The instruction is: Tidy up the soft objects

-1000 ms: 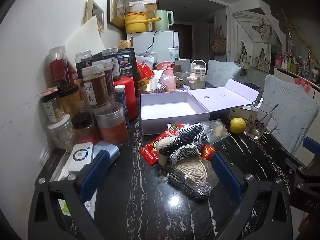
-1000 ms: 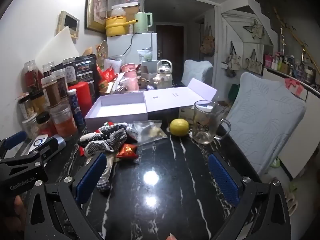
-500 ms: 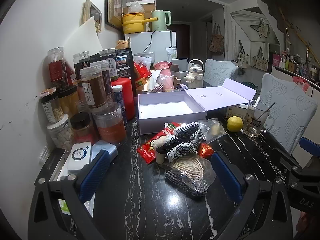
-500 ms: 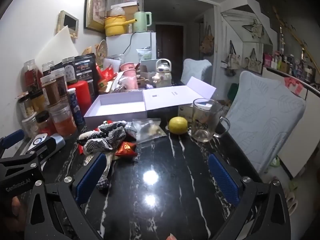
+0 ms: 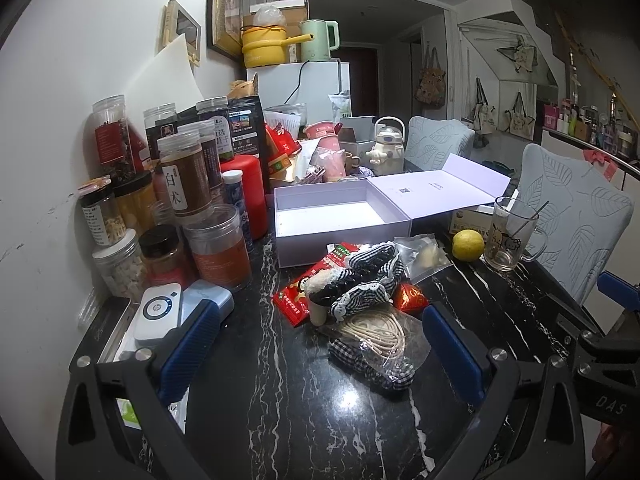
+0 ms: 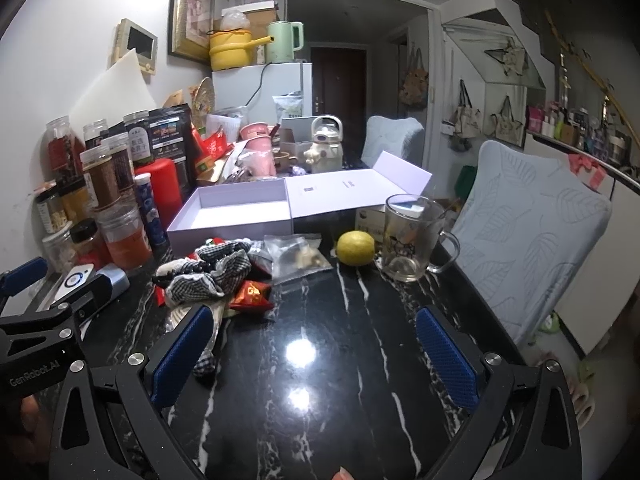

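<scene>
Gingham cloth pile (image 5: 366, 280), long axis running left-right

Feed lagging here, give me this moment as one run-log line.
left gripper: open, empty | right gripper: open, empty | checkered fabric pile: on table, untouched | lavender box: open, empty

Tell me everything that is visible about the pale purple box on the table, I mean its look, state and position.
The pale purple box is rectangular, looks like stiff cardboard, and stands open on the black marble table. Its tray is empty with a white floor. The hinged lid is folded out flat to the right, small print on its inner face. Jars stand to its left. The pile of checkered cloth and packets lies just in front, a red packet reaching its front wall. Neither gripper touches it.
</scene>
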The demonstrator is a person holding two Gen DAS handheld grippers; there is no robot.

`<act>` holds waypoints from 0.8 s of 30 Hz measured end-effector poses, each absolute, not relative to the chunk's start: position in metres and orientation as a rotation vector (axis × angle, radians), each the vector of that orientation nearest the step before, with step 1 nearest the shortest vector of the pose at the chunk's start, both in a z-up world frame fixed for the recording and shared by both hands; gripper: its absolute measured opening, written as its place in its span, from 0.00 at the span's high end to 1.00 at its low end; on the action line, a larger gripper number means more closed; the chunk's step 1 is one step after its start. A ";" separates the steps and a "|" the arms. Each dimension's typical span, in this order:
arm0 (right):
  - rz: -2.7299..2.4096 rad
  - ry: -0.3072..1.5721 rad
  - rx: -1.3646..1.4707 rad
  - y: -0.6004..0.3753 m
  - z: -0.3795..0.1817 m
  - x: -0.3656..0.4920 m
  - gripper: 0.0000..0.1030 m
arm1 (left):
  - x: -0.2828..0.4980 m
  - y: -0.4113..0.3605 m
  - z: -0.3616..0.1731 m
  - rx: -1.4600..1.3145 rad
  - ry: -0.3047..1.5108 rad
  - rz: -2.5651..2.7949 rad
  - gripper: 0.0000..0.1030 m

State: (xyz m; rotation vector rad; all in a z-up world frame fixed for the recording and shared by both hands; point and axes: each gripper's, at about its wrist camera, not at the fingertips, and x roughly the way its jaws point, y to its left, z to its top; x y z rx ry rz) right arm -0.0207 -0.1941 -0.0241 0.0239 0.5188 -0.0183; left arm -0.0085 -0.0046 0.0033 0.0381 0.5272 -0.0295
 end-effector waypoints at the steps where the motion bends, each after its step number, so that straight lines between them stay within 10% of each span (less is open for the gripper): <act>1: -0.017 0.519 0.023 -0.194 -0.024 -0.021 0.00 | -0.009 -0.005 0.003 0.038 0.527 -0.030 0.00; 24: -0.010 0.510 0.004 -0.187 -0.021 -0.022 0.00 | -0.012 -0.002 0.004 0.039 0.526 -0.026 0.00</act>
